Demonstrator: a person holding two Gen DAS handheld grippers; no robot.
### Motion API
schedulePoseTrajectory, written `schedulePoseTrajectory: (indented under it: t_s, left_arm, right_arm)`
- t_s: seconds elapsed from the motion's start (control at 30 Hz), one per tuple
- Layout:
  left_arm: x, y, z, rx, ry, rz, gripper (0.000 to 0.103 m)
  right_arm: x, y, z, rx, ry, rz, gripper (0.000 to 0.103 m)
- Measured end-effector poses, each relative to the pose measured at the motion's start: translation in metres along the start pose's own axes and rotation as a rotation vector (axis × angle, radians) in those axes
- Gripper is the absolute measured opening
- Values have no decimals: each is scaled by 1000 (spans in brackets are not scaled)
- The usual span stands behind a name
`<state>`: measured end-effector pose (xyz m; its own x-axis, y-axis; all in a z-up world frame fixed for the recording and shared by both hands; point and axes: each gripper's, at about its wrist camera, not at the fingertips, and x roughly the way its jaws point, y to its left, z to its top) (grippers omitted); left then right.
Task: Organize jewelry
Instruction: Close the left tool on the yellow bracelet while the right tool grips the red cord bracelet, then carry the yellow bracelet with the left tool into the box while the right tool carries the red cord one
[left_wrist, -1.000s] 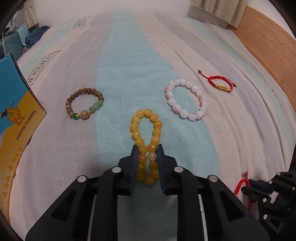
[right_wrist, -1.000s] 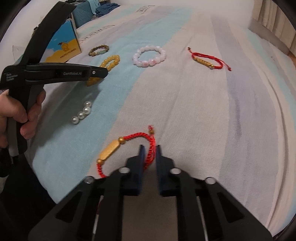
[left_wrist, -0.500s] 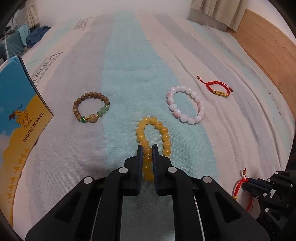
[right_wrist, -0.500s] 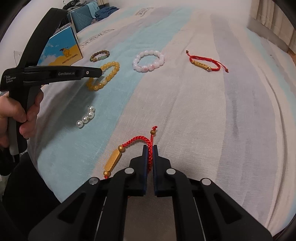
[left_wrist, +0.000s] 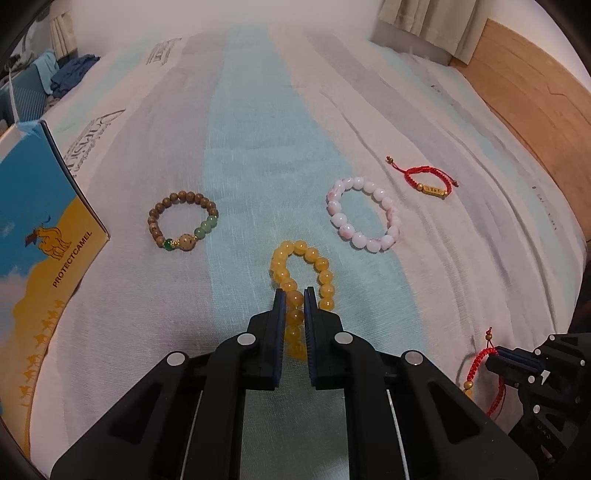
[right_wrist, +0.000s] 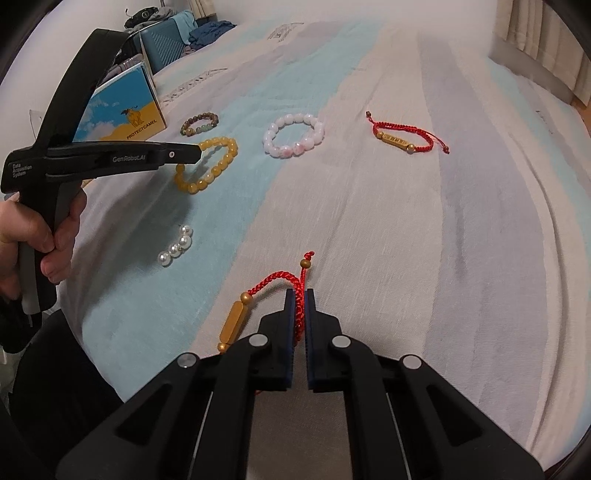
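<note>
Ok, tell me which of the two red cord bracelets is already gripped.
The near red cord bracelet: its cord is pinched in the right hand-held gripper. The far red cord bracelet lies free on the bedsheet, beyond the pink bead bracelet.

Open striped bed (left_wrist: 258, 122) stretches toward the far edge beyond the pink bracelet (left_wrist: 364, 214) and wooden bracelet (left_wrist: 183, 221). The blue-and-yellow box (left_wrist: 40, 221) blocks the bed's left edge; loose pearls (right_wrist: 175, 245) lie near its front edge.

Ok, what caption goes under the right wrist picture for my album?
Right gripper pinches a red cord bracelet above the striped bedsheet.
</note>
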<state>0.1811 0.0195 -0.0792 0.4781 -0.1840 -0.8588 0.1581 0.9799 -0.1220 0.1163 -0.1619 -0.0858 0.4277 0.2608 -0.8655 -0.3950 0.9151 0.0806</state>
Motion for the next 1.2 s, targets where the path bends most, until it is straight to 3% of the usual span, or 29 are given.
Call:
schedulePoseTrajectory:
  t_s: [1.2]
  left_arm:
    - [-69, -2, 18, 13, -81, 21, 9]
  right_arm:
    - [-49, 19, 31, -4, -80, -50, 4]
